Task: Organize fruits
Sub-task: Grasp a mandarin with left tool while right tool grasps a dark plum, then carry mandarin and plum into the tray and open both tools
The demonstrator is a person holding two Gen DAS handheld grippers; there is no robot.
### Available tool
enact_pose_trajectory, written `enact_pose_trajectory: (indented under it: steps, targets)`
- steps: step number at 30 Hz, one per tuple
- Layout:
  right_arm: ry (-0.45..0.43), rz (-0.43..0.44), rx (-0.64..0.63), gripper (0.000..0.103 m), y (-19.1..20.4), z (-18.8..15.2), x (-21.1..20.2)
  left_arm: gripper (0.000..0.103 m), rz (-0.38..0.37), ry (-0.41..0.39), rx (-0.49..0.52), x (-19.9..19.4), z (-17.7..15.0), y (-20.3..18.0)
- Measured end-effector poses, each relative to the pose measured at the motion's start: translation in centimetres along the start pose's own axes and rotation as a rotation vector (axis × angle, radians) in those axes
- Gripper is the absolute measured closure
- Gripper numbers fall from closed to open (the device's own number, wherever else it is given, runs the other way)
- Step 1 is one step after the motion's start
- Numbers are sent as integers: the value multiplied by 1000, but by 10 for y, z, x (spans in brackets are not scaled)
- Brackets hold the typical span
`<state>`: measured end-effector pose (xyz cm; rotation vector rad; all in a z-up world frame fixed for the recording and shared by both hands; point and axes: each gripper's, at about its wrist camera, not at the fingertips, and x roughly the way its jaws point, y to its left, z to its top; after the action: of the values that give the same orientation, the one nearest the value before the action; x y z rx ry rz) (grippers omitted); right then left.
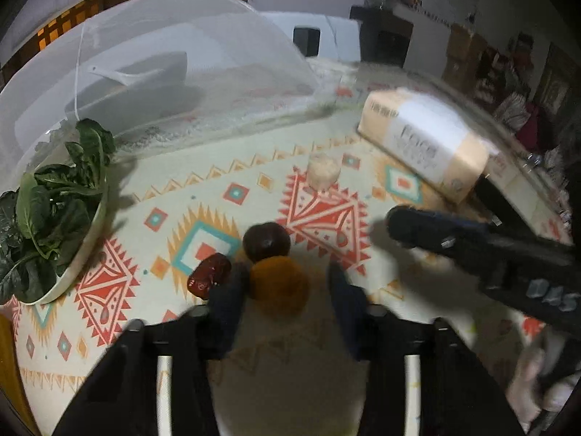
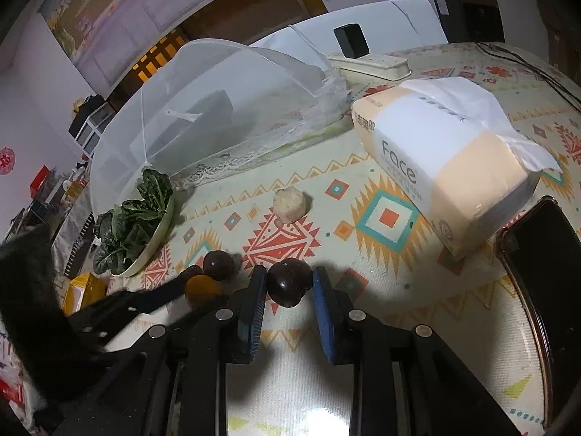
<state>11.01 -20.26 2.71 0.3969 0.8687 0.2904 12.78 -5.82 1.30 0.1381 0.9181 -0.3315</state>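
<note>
An orange fruit [image 1: 277,287] lies on the patterned tablecloth between the fingers of my left gripper [image 1: 287,298]. It touches the left finger, and a gap shows to the right finger, so the gripper is open around it. Just beyond it sit a dark round fruit [image 1: 266,241] and a red date [image 1: 208,276]. My right gripper [image 2: 289,287] is shut on a second dark round fruit [image 2: 288,283], its blue pads [image 2: 256,290] pressing both sides. In the right wrist view the orange fruit [image 2: 201,287] and the loose dark fruit [image 2: 218,264] lie to its left.
A white mesh food cover [image 2: 218,109] stands at the back left over a dish. A bowl of leafy greens [image 2: 138,225] sits beside it. A tissue pack [image 2: 443,167] lies at right, a pale lump [image 2: 288,205] mid-table, a dark phone [image 2: 544,272] at far right.
</note>
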Motion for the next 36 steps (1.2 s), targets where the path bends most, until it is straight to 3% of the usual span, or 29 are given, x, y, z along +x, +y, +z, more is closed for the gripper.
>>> enact_pose_trajectory:
  steps: [8, 13, 20, 28, 36]
  targets:
    - [-18, -8, -22, 75, 5, -2, -4, 71, -13, -48, -78, -24, -11, 9]
    - [-35, -4, -62, 75, 16, -5, -7, 71, -10, -92, -137, -81, -32, 30]
    - [-29, 7, -154, 75, 54, -22, -8, 71, 52, -143, -310, -172, -94, 103]
    - [32, 131, -268, 75, 145, -57, -20, 71, 238, -229, -493, -252, -167, 198]
    - [80, 237, -429, 74, 259, -95, -21, 71, 269, -239, -608, -271, -220, 252]
